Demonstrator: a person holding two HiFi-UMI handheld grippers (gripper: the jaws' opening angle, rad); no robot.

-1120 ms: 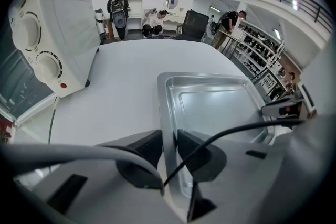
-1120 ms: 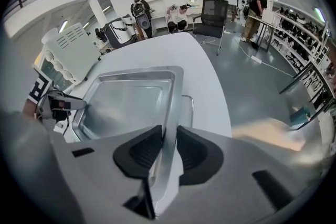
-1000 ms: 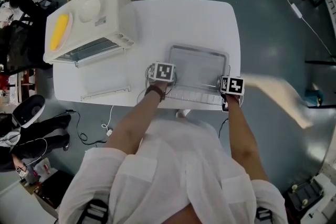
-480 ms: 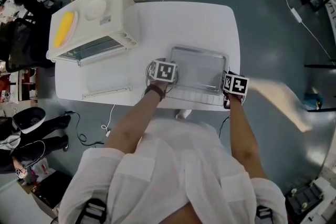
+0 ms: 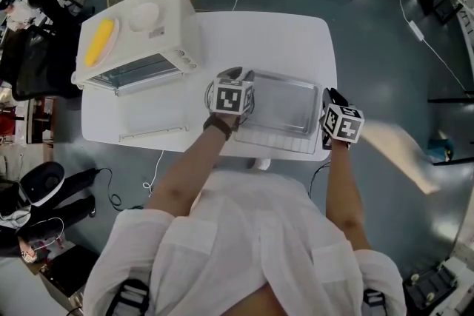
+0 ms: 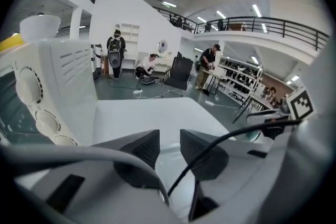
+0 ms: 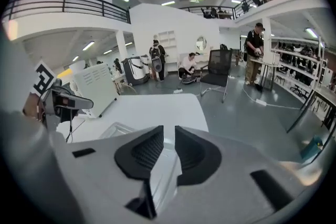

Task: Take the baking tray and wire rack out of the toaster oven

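The baking tray (image 5: 285,101) lies on the wire rack (image 5: 270,139) at the white table's near right part. My left gripper (image 5: 238,75) hangs above the tray's left edge, off it. Its jaws have just been closing a little but stand open with nothing between them (image 6: 169,141). My right gripper (image 5: 332,94) hovers over the tray's right edge; its jaws have just been closing too, a narrow gap remains and nothing is in it (image 7: 169,147). The toaster oven (image 5: 141,33) stands at the far left with its door (image 5: 152,118) folded down.
A yellow item on a plate (image 5: 100,41) and a white bowl (image 5: 144,15) sit on the oven's top. The white table (image 5: 274,33) ends just right of the tray. Cables run over the grey floor, and people and chairs are far off.
Both grippers have risen from the sides of the tray and rack and shifted slightly away from me. Tray and rack stay flat on the table.
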